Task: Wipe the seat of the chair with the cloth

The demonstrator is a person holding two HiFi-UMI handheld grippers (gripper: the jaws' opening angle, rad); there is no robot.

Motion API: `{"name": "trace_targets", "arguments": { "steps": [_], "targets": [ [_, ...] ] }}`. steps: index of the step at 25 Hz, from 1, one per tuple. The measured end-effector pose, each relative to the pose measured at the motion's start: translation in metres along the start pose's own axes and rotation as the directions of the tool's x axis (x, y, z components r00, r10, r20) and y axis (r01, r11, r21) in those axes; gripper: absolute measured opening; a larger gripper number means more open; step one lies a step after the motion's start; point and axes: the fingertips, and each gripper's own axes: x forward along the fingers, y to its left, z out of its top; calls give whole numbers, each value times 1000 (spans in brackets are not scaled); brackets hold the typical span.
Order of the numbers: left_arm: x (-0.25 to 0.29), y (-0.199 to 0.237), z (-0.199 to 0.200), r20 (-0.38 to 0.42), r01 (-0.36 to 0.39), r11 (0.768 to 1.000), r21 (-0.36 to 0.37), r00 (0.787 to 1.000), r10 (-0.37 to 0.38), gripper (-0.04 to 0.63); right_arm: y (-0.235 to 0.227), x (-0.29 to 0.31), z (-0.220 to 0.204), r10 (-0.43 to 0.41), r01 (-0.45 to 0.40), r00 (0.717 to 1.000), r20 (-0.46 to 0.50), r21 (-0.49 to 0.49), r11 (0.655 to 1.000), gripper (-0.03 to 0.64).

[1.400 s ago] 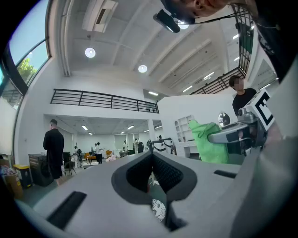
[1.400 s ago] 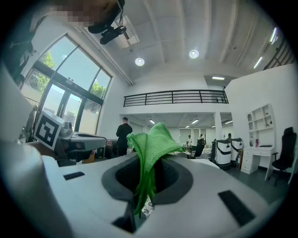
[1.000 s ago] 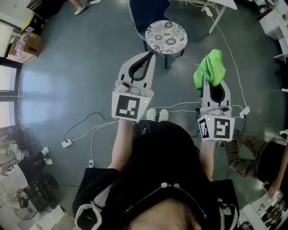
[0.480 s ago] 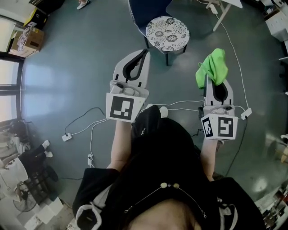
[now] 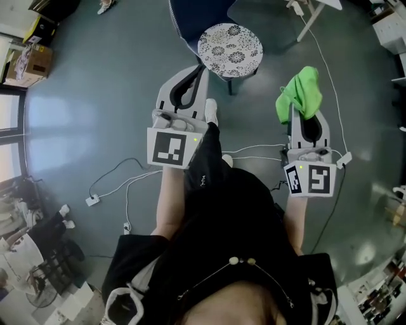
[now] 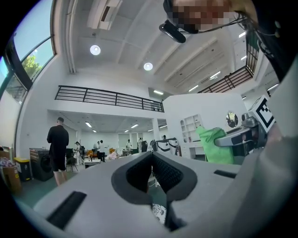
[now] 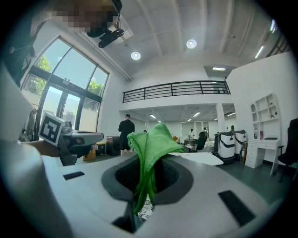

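The chair (image 5: 229, 49) has a round seat with a black-and-white flower pattern and a dark blue back; it stands on the floor ahead of me. A bright green cloth (image 5: 299, 92) bunches out of my right gripper (image 5: 301, 106), which is shut on it; in the right gripper view the cloth (image 7: 150, 158) hangs from between the jaws. My left gripper (image 5: 200, 68) is shut with nothing in it, its tips close to the near-left edge of the seat. A sliver of the patterned seat (image 6: 159, 212) shows below the left jaws.
White cables (image 5: 130, 174) trail over the grey floor around my feet. A white table leg (image 5: 308, 19) stands right of the chair, a cardboard box (image 5: 28, 63) at far left. People stand far off in the hall (image 6: 57, 148).
I have stepped closer to the chair: one shoe has come forward beside the left gripper, and both grippers now sit nearer the seat. The cloth stays held.
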Motion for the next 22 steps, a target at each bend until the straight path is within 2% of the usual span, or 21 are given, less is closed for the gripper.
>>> {"name": "trace_targets", "arguments": {
  "steps": [10, 14, 18, 22],
  "targets": [
    [153, 114, -34, -5, 20, 999, -38, 1000, -20, 5, -37, 176, 2, -14, 12, 999, -42, -40, 999, 51],
    [212, 153, -46, -11, 57, 998, -13, 998, -57, 5, -40, 254, -2, 17, -22, 997, -69, -83, 996, 51],
    [238, 153, -57, -25, 89, 996, 31, 996, -88, 6, -53, 276, -13, -2, -18, 992, -123, -164, 986, 51],
    [264, 172, -83, -62, 50, 998, -31, 997, -52, 5, -81, 297, -33, -45, 4, 974, -220, -179, 984, 51]
  ]
}}
